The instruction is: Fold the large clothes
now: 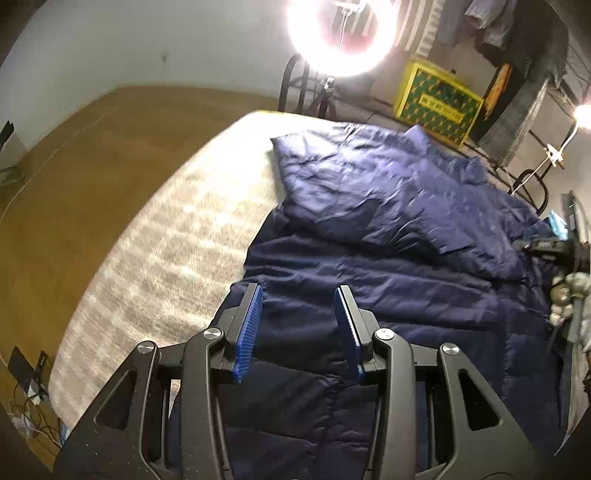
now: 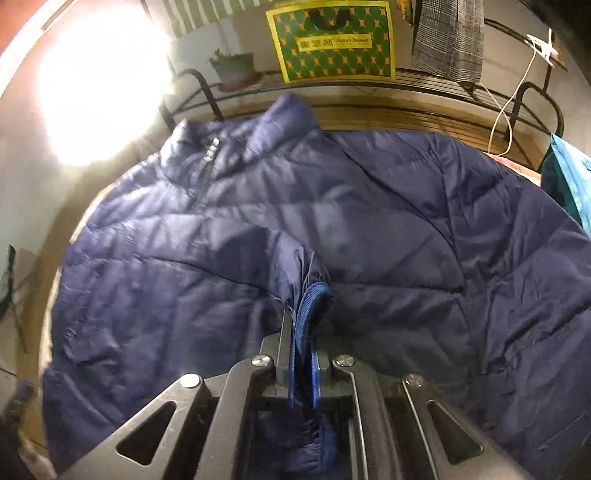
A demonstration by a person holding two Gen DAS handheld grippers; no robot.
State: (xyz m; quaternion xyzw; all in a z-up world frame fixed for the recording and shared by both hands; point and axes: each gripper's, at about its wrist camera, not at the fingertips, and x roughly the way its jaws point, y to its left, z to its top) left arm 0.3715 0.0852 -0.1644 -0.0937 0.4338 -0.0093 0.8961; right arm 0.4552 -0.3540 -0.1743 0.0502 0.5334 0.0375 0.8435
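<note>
A navy quilted puffer jacket (image 2: 369, 206) lies spread on a pale bed (image 1: 166, 240), collar (image 2: 284, 122) and zipper (image 2: 199, 195) at the far side. My right gripper (image 2: 303, 332) is shut on the ribbed cuff (image 2: 312, 299) of one sleeve, which is drawn across the jacket's front. In the left wrist view the jacket (image 1: 406, 229) has a lighter folded-over part at the far end. My left gripper (image 1: 298, 291) hovers over its near dark panel. Its blue pads (image 1: 249, 332) stand apart with nothing gripped between them.
A bright ring light (image 1: 341, 33) glares behind the bed. A yellow-green bag (image 2: 332, 40) and a plant pot (image 2: 234, 70) sit on a black metal rack (image 2: 369, 86). A white cable (image 2: 506, 110) hangs at the right, near a teal cloth (image 2: 569, 184). Wooden floor (image 1: 74, 166) lies to the left.
</note>
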